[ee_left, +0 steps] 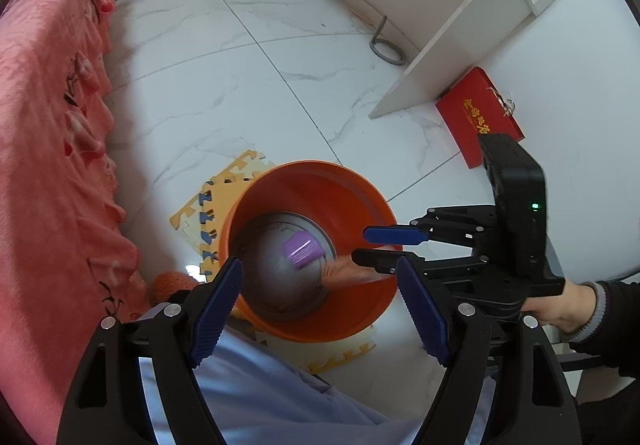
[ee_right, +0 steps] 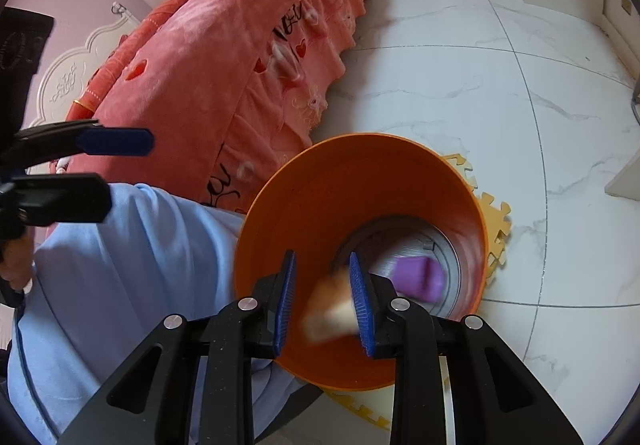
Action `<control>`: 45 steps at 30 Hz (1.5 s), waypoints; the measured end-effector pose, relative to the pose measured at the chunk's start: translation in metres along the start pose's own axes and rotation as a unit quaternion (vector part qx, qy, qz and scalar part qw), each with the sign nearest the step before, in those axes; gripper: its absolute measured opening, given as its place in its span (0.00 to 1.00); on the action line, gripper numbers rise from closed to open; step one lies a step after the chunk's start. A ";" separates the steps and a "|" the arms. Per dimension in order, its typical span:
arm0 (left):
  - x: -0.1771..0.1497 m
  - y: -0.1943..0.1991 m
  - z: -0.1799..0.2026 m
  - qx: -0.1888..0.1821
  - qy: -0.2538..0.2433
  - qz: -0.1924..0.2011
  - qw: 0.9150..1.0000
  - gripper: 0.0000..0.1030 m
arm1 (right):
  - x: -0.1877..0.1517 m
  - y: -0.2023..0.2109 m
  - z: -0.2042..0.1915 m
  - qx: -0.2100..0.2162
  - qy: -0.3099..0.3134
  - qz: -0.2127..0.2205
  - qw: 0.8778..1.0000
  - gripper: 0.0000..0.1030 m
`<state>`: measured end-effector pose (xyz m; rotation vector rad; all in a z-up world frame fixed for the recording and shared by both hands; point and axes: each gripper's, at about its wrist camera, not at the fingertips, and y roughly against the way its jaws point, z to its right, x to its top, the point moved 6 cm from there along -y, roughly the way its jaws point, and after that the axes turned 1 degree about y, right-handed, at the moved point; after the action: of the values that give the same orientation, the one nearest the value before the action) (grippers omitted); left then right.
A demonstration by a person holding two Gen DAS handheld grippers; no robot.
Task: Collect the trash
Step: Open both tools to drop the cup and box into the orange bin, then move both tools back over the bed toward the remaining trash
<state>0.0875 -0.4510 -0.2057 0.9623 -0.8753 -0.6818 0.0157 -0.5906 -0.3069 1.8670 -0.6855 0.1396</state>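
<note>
An orange bin [ee_left: 280, 181] [ee_right: 340, 185] stands on the floor beneath both grippers. A purple packet [ee_left: 302, 249] [ee_right: 418, 277] lies on its grey bottom. My right gripper [ee_right: 323, 303] hangs over the bin's near rim with its jaws a little apart. A blurred tan piece of trash [ee_right: 330, 311] shows between them, not pinched. In the left wrist view that same piece [ee_left: 344, 273] is a smear just below the right gripper [ee_left: 362, 245], inside the bin. My left gripper [ee_left: 320, 267] [ee_right: 126, 171] stands wide open above the bin's other side, holding nothing.
A bed with a pink ruffled cover [ee_left: 48, 125] [ee_right: 224, 77] runs close beside the bin. Yellow foam puzzle mats [ee_left: 216, 197] lie under it. A red box [ee_left: 476, 113] and a white desk panel [ee_left: 448, 45] stand beyond. A person's light blue trouser leg [ee_right: 120, 265] is near.
</note>
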 end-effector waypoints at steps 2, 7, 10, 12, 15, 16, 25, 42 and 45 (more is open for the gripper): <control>-0.003 0.005 -0.004 0.002 0.005 0.004 1.000 0.77 | 0.001 -0.002 -0.002 -0.004 0.001 0.000 1.000 0.45; -0.006 0.017 -0.011 0.014 0.013 0.017 1.000 0.77 | 0.007 0.003 -0.010 -0.006 0.010 0.005 1.000 0.49; -0.008 0.025 -0.010 0.018 0.012 0.026 0.999 0.77 | 0.011 0.013 -0.019 -0.007 0.021 0.015 1.000 0.49; -0.012 0.031 -0.010 0.020 0.011 0.032 0.999 0.77 | 0.014 0.020 -0.026 -0.006 0.029 0.020 0.999 0.49; -0.018 0.041 -0.011 0.032 0.005 0.041 0.999 0.77 | 0.019 0.034 -0.042 -0.001 0.048 0.031 0.998 0.49; -0.021 0.046 -0.011 0.037 0.004 0.045 0.998 0.77 | 0.021 0.040 -0.050 0.002 0.059 0.035 0.998 0.49; -0.052 0.099 -0.020 0.088 0.019 0.092 0.992 0.90 | 0.033 0.075 -0.119 0.034 0.121 0.064 0.990 0.60; -0.153 0.193 -0.056 0.195 0.116 0.150 0.962 0.90 | 0.033 0.087 -0.266 0.100 0.247 0.062 0.962 0.73; -0.174 0.204 -0.066 0.204 0.137 0.153 0.957 0.90 | 0.029 0.082 -0.295 0.112 0.274 0.054 0.954 0.73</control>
<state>0.0821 -0.1970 -0.0967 1.2206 -0.9075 -0.0943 0.0625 -0.3603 -0.1092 1.8792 -0.3920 0.8029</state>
